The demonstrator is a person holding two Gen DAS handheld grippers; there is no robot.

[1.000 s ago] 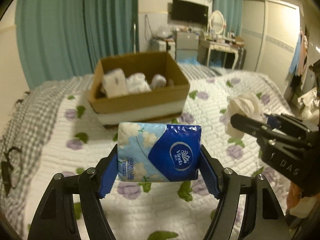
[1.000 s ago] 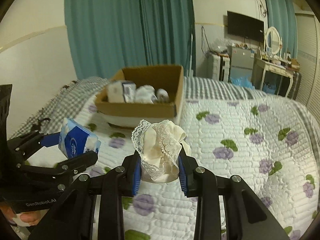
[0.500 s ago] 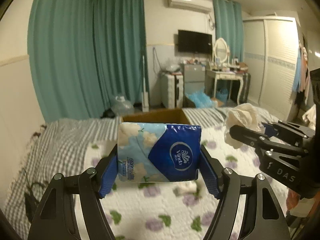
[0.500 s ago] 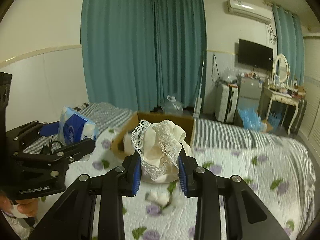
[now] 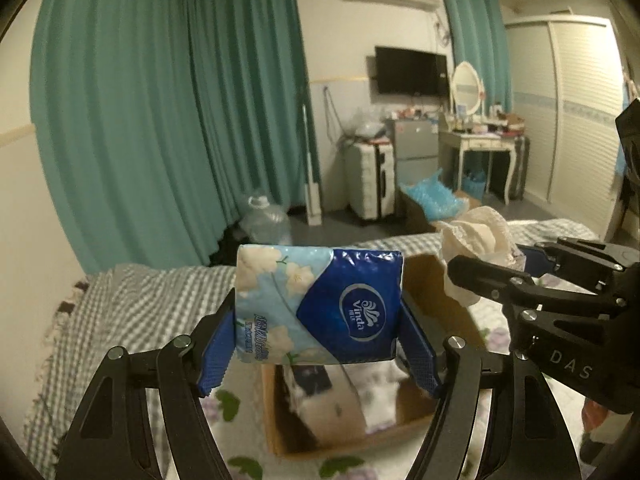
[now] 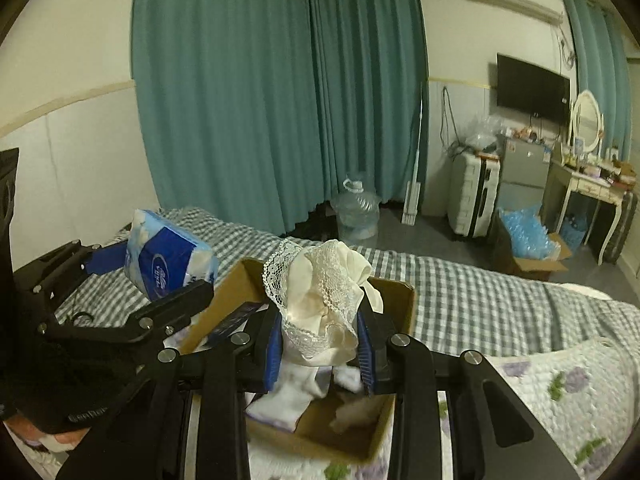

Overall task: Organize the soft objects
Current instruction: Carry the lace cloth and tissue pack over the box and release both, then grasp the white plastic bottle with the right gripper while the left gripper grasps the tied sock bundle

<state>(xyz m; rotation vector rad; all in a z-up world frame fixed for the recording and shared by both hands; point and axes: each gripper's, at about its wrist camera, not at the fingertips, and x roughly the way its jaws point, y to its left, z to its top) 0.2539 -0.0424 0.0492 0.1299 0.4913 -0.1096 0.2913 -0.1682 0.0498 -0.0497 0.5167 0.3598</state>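
Left tongs [image 5: 320, 344] grip the blue floral plastic tissue pack [image 5: 318, 302]; right tongs [image 6: 318, 350] pinch the cream lace-trimmed cloth bundle [image 6: 322, 300]. Both hang above the open brown cardboard box [image 6: 394, 292] on the bed. Lower each inside the walls before releasing.

1. The open brown cardboard box [image 5: 448, 412] at 6 o'clock is mostly hidden behind the blue floral tissue pack [image 5: 318, 304].
2. Its blurred white contents [image 6: 296, 400] cannot be identified.
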